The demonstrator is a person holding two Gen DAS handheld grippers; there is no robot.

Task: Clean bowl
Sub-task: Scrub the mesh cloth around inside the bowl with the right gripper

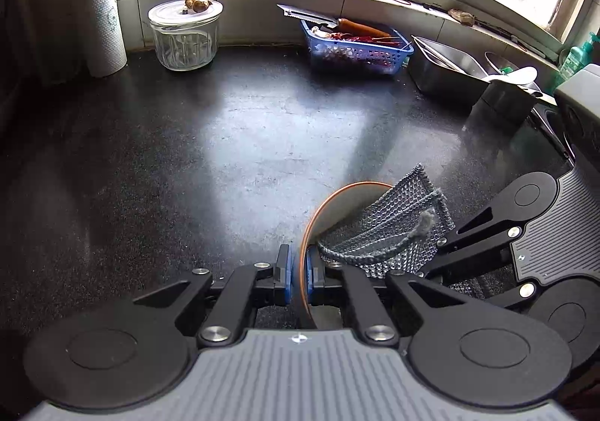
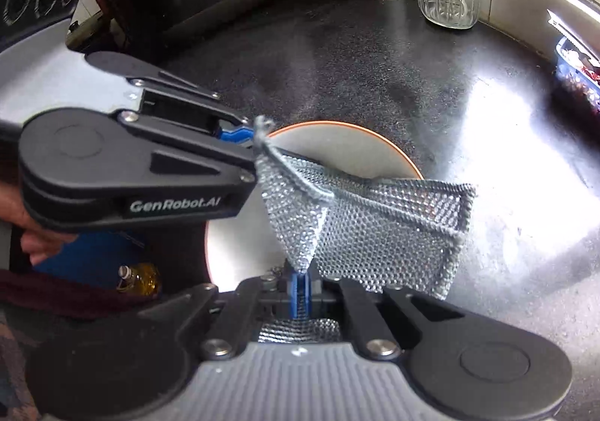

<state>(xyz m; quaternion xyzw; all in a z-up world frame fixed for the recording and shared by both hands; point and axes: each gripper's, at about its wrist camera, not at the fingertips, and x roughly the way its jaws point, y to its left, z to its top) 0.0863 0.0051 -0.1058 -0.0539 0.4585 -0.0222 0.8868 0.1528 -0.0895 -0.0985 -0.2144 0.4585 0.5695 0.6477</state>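
Observation:
A white bowl (image 1: 339, 213) with an orange rim is held tilted over the black countertop (image 1: 225, 158). My left gripper (image 1: 298, 263) is shut on the rim, blue pads on either side. In the right wrist view this gripper (image 2: 243, 134) reaches in from the left and pinches the bowl (image 2: 337, 151) at its far edge. My right gripper (image 2: 300, 286) is shut on a corner of a silver mesh cloth (image 2: 375, 229). The cloth hangs across the bowl's inside. In the left wrist view the cloth (image 1: 393, 229) covers the bowl's right side and hides the right gripper's (image 1: 444, 239) tips.
Along the back wall stand a paper towel roll (image 1: 99, 20), a lidded glass jar (image 1: 183, 35), a blue basket (image 1: 356, 50) with a knife on it, and a steel tray (image 1: 442, 65). A bottle of yellow oil (image 2: 140, 278) sits low at the left, by a hand (image 2: 33, 229).

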